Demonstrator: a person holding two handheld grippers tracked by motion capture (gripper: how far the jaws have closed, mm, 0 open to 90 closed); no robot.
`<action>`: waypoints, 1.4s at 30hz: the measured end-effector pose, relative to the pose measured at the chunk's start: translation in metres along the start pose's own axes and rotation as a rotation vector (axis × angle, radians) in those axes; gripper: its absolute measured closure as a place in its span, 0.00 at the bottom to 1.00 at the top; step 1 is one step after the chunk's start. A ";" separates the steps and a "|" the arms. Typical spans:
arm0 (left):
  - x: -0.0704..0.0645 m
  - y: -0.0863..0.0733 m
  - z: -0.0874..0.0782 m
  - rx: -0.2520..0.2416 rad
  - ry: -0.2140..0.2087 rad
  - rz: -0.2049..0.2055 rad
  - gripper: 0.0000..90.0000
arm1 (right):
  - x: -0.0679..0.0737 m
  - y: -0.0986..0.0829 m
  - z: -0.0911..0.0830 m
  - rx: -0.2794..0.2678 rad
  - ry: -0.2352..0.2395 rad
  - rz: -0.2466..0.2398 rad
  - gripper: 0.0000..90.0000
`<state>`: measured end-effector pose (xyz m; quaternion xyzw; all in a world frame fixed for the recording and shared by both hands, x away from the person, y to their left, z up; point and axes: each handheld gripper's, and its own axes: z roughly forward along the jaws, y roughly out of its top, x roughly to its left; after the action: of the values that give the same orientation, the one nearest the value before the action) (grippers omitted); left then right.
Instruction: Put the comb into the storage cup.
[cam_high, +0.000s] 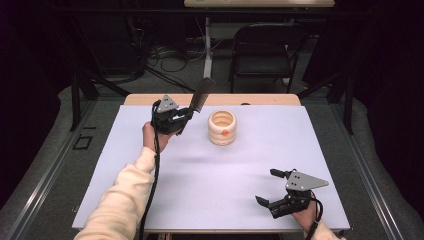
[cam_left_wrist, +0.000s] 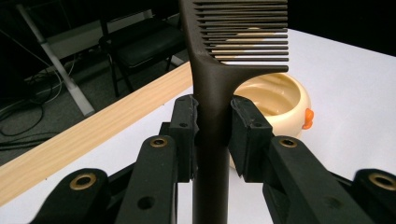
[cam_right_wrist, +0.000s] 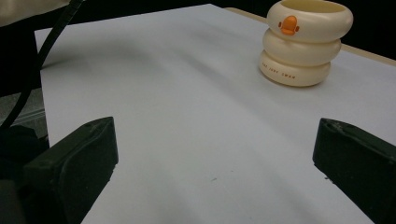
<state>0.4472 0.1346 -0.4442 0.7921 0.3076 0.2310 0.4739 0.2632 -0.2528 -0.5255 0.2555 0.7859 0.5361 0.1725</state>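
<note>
Comb (cam_left_wrist: 212, 93) is pinched by its handle in the left hand-held gripper (cam_high: 181, 120), held upright above the worktop (cam_high: 165, 180) just left of the cup (cam_high: 222, 128). It is best lowered handle-first into the opening, kept vertical. The right hand-held gripper (cam_high: 272, 197) is spread, resting apart.

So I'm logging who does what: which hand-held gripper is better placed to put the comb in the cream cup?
Left hand-held gripper: it already clamps the comb right beside the cup. The right hand-held gripper is open, near the table's front edge.
</note>
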 end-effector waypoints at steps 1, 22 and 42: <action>0.000 0.001 0.001 -0.003 -0.001 0.000 0.80 | 0.000 0.000 0.000 0.000 0.000 0.000 0.00; -0.003 0.013 0.013 0.018 -0.018 0.015 0.80 | 0.000 0.000 0.000 0.000 0.000 -0.003 0.00; -0.002 0.023 0.024 0.025 -0.052 0.024 0.80 | 0.000 0.000 0.000 0.002 0.001 -0.002 0.00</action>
<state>0.4678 0.1099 -0.4346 0.8074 0.2884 0.2120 0.4691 0.2634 -0.2530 -0.5258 0.2549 0.7865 0.5354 0.1725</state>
